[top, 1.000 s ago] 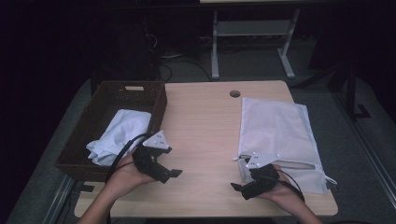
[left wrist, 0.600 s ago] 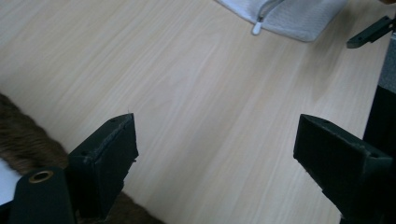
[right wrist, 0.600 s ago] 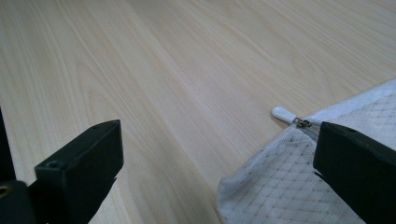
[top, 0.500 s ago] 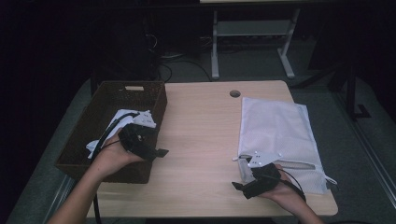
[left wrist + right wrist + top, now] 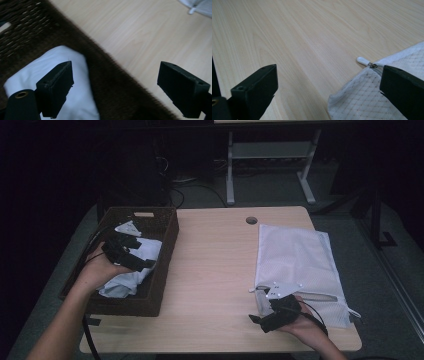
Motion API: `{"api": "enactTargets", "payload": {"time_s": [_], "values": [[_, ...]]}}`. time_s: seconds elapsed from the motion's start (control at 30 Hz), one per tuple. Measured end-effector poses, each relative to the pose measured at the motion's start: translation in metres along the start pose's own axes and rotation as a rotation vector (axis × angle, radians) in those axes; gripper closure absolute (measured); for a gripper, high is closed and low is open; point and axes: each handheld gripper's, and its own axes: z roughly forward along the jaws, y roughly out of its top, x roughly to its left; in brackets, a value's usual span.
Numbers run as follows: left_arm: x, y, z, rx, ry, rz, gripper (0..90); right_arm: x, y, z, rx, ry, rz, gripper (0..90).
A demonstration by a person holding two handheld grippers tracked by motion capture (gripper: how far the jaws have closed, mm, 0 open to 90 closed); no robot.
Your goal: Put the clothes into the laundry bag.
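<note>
Cloth (image 5: 131, 270) is lying white and crumpled inside the basket (image 5: 165, 270) at the surface's (image 5: 215, 265) left edge. The left claw (image 5: 134, 257) is hovering over it, hand (image 5: 97, 270) raised above the basket and jaws gaping wide with nothing between them; one jaw is hanging above the cloth (image 5: 50, 72), the other past the rim (image 5: 117, 82). Half a second ago this claw was sitting lower, nearer the basket's front corner. The right claw (image 5: 267, 312) is resting unmoved by the mesh bag's (image 5: 295, 260) near corner, jaws spread and empty, the zipper pull (image 5: 362, 60) lying between them.
</note>
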Motion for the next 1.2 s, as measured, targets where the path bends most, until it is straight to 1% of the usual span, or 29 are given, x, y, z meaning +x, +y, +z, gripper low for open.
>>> {"api": "enactTargets", "payload": {"time_s": [0.1,0.17,0.27,0.37,0.47,0.6,0.77,0.9,1.03,1.07,1.2], "values": [[0.013,-0.005,0.000,0.020,0.031,-0.021,12.9,0.000,0.000,0.000,-0.002,0.001,0.001,1.3],[0.022,-0.009,0.001,0.030,0.051,-0.043,12.9,0.000,0.000,0.000,-0.002,0.002,0.003,1.3],[0.036,-0.016,0.008,0.057,0.073,-0.082,12.9,0.000,0.000,0.002,0.004,0.005,0.003,1.3],[0.047,-0.023,0.016,0.081,0.091,-0.104,12.9,0.000,0.000,0.002,0.003,0.007,0.004,1.3],[0.056,-0.030,0.024,0.094,0.098,-0.133,12.8,-0.002,-0.001,0.003,0.007,0.006,0.006,1.3],[0.064,-0.035,0.035,0.127,0.111,-0.149,12.4,-0.001,-0.001,0.003,0.008,0.006,0.007,1.3],[0.073,-0.040,0.050,0.157,0.112,-0.170,12.4,-0.002,-0.002,0.005,0.012,0.010,0.014,1.3],[0.081,-0.044,0.059,0.167,0.128,-0.202,12.1,-0.001,-0.001,0.007,0.017,0.014,0.009,1.3],[0.088,-0.050,0.070,0.183,0.109,-0.236,12.1,-0.002,-0.002,0.008,0.020,0.016,0.012,1.3],[0.090,-0.051,0.074,0.197,0.106,-0.241,12.1,-0.002,-0.003,0.008,0.021,0.016,0.013,1.3],[0.092,-0.054,0.083,0.227,0.109,-0.254,11.9,-0.002,-0.002,0.006,0.015,0.013,0.012,1.3]]}}
